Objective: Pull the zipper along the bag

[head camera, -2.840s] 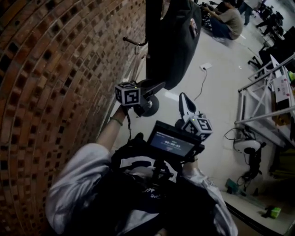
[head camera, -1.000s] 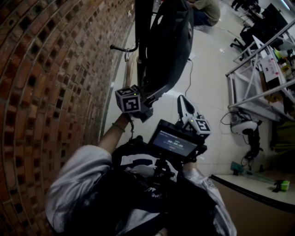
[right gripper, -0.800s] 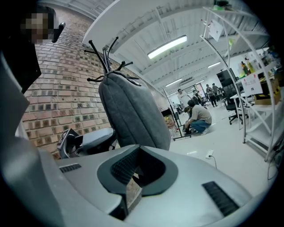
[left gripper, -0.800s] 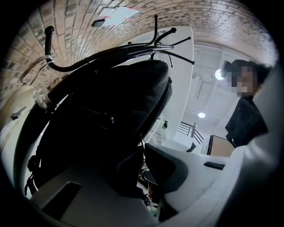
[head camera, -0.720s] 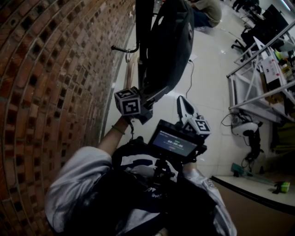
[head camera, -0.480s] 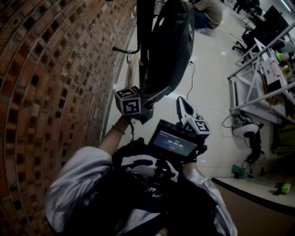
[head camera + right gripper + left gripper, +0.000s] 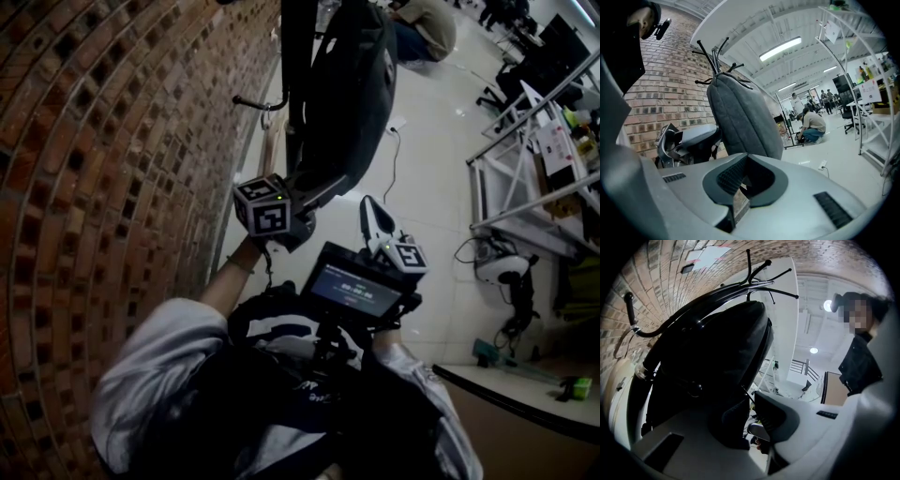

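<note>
The bag [image 7: 342, 84] hangs from a coat rack [image 7: 295, 47] close to the brick wall [image 7: 112, 141] on the left. Its long axis is vertical, so in the head view it runs from the far end down toward the person.

The left gripper [image 7: 319, 186] is at the bag's lower, near end, with its tips touching the bottom edge. In the left gripper view, the bag [image 7: 712, 348] rises up and away to the left of the jaws, so its whole length lies ahead of them. The jaws are almost together, with only a narrow bright slit between the tips. A thin dark strand [image 7: 746, 393] runs from the bag's edge into that slit. It may be the zipper pull, but the dark fabric hides the zipper line. Whether the jaws pinch the strand cannot be told.

The right gripper [image 7: 368, 204] is to the right of the bag's lower end and slightly nearer the person, clear of the fabric. In the right gripper view its tips meet with nothing between them, and the bag [image 7: 740, 117] stands ahead and slightly left.

The left gripper is plainly the nearer one. Any pull from here would probably travel up the bag's long axis toward the rack.
</note>
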A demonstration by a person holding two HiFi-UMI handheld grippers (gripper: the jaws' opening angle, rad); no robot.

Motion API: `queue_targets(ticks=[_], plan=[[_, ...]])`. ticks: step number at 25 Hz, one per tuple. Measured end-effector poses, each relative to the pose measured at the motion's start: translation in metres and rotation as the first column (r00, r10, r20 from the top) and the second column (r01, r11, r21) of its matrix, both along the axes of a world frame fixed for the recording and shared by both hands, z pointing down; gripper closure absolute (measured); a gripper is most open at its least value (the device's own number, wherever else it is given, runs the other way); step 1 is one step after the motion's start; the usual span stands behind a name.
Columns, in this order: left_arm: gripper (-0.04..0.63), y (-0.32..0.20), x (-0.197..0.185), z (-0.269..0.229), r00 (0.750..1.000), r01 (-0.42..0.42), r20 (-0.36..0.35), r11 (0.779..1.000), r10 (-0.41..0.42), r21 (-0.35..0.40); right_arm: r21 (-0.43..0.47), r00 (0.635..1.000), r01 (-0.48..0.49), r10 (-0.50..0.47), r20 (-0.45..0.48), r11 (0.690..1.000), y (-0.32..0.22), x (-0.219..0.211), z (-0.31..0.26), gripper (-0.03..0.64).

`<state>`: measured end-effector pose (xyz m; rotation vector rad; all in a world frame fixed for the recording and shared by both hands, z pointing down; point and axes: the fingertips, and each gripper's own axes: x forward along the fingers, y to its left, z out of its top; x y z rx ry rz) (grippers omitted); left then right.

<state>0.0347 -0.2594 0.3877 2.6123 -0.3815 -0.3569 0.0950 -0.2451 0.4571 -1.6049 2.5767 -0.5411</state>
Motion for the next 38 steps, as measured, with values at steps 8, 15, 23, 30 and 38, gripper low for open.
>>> queue_targets(ticks=[8, 15, 23, 30, 38], plan=[[0.548, -0.005, -0.003, 0.001, 0.996, 0.07, 0.053, 0.997, -0.071, 0.017, 0.024, 0.999, 0.028, -0.027, -0.028, 0.999, -0.008, -0.009, -0.008, 0.617], [0.543, -0.005, -0.007, -0.01, 0.993, 0.102, 0.05, 0.994, -0.105, 0.042, 0.026, 0.997, 0.071, -0.07, -0.029, 0.997, -0.008, -0.018, -0.007, 0.617], [0.543, -0.004, -0.01, -0.024, 0.99, 0.136, 0.028, 0.989, -0.137, 0.05, 0.027, 0.993, 0.117, -0.116, -0.024, 0.993, -0.007, -0.03, -0.006, 0.617], [0.541, -0.006, -0.015, -0.045, 0.989, 0.143, -0.041, 0.989, -0.142, 0.041, 0.029, 0.99, 0.141, -0.14, -0.02, 0.99, -0.007, -0.038, -0.003, 0.617], [0.54, -0.009, -0.019, -0.075, 0.988, 0.148, -0.063, 0.986, -0.144, 0.075, 0.033, 0.988, 0.153, -0.153, -0.025, 0.988, -0.008, -0.042, 0.0, 0.617]])
